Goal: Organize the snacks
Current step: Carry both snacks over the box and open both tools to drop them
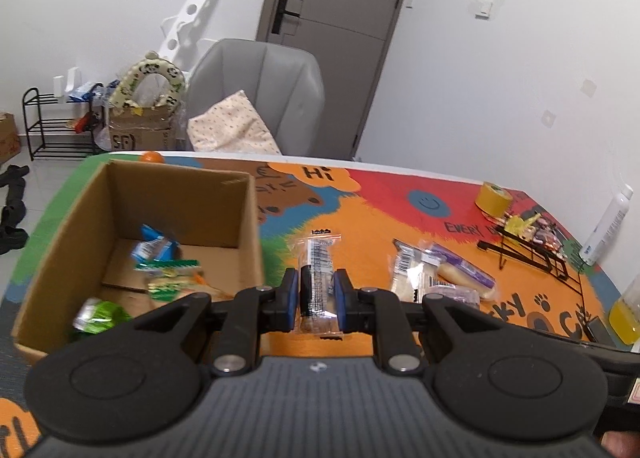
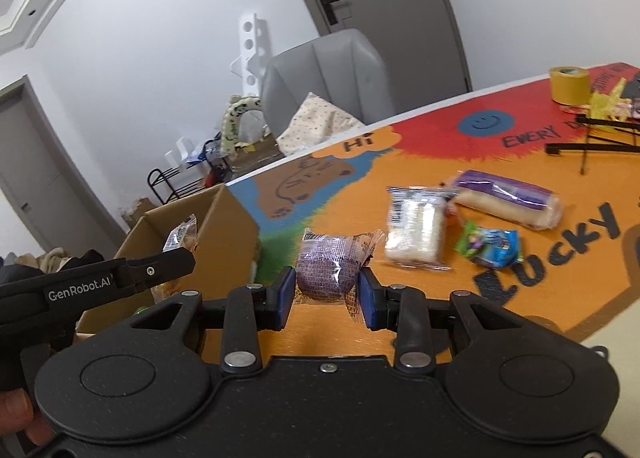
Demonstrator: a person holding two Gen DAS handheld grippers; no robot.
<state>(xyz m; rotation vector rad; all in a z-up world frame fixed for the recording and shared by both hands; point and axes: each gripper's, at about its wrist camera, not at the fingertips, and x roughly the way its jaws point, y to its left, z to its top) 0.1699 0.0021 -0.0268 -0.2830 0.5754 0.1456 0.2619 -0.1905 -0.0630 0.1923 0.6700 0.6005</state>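
Observation:
My left gripper (image 1: pixel 316 292) is shut on a clear-wrapped snack bar (image 1: pixel 318 258) with a dark barcode strip, held beside the open cardboard box (image 1: pixel 248 218). Several wrapped snacks lie in the box, among them a blue packet (image 1: pixel 154 248) and a green one (image 1: pixel 100 314). My right gripper (image 2: pixel 326 292) is shut on a round purple-wrapped snack (image 2: pixel 330 266) just above the table. The left gripper (image 2: pixel 120 278) shows in the right wrist view with its snack (image 2: pixel 182 236) over the box (image 2: pixel 224 234). A white wafer pack (image 2: pixel 416 230), a purple-wrapped roll (image 2: pixel 508 198) and a blue-green candy (image 2: pixel 492 244) lie on the mat.
A colourful mat (image 1: pixel 360 218) covers the table. A yellow tape roll (image 1: pixel 494 198), a black wire rack (image 1: pixel 532 254), a white bottle (image 1: pixel 608 226) and a glass of yellow liquid (image 1: pixel 626 310) stand at the right. A grey chair (image 1: pixel 260 90) is behind the table.

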